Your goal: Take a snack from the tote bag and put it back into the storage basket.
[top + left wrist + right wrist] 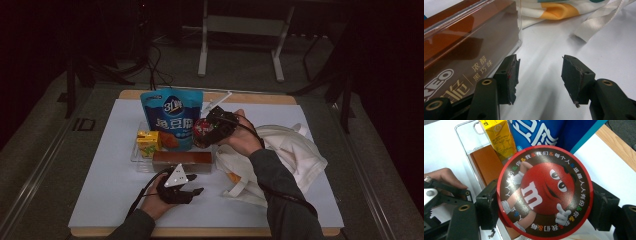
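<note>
Right tool (544,202) clamps round candy tub (545,192), lid facing camera.

The round candy tin (545,192) hides the clear tray's (466,131) near end.

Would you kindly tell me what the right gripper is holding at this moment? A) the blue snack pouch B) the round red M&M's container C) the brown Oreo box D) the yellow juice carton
B: the right gripper has its jaws clamped on either side of the round red M&M's container, as the right gripper view shows.
</note>
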Demonstrator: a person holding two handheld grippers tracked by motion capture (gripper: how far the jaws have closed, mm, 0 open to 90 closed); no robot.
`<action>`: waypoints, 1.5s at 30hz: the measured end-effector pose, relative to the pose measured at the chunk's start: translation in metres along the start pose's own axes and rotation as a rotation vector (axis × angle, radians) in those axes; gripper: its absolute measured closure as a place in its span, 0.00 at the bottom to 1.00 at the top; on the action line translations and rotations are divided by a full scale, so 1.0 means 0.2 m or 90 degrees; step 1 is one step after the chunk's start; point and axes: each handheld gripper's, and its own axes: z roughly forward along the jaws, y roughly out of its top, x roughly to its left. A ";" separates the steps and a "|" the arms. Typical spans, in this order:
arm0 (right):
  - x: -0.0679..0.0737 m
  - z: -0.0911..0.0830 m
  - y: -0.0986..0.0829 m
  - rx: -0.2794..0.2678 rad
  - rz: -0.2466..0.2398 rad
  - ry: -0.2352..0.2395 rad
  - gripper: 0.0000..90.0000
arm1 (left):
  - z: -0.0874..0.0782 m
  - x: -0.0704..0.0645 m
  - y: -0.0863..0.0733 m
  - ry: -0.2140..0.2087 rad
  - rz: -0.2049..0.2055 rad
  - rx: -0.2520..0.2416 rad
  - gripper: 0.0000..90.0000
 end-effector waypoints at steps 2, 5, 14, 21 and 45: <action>0.00 0.00 0.00 0.001 0.002 0.001 0.28 | 0.00 0.00 0.00 -0.001 -0.001 0.000 0.52; -0.01 0.01 0.00 0.000 0.005 0.005 0.28 | 0.00 0.00 0.00 -0.001 -0.004 0.001 0.52; -0.04 0.05 -0.02 0.006 0.017 -0.001 0.28 | 0.00 0.00 0.00 0.000 -0.002 0.001 0.52; -0.04 0.08 -0.02 0.008 0.021 0.001 0.28 | 0.00 0.00 0.00 0.001 0.000 0.001 0.52; -0.05 0.21 -0.06 0.034 0.022 -0.018 0.28 | 0.00 0.00 0.00 0.002 0.005 -0.002 0.52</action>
